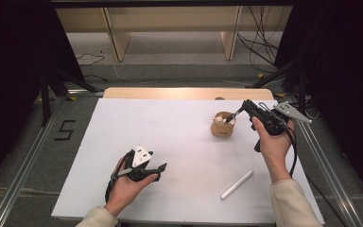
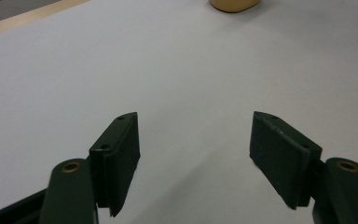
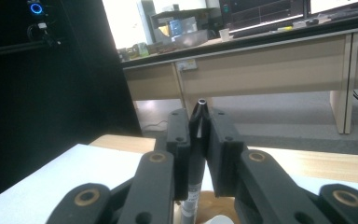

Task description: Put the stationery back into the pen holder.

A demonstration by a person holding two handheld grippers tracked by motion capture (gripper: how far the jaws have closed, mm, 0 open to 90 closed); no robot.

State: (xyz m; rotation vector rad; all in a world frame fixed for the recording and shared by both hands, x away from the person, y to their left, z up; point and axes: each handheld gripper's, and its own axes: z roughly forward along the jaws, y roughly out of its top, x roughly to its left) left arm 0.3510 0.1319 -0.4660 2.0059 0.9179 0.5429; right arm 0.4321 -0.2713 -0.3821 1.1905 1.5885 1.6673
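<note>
White tabletop (image 1: 179,132) spreads under my hands. Nearest, at seven o'clock, my left gripper (image 1: 162,168) rests with jaws apart, empty. A white marker (image 1: 237,185) lies at five o'clock. Farther, at one o'clock, my right gripper (image 1: 242,109) is clamped on a dark pen (image 3: 196,154) standing in the tan cup (image 1: 222,126).

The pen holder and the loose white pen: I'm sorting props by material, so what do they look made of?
Pen holder: probably wood or bamboo, tan and matte, though the grain is too small to confirm. White pen: likely plastic, smooth with an even colour.
</note>
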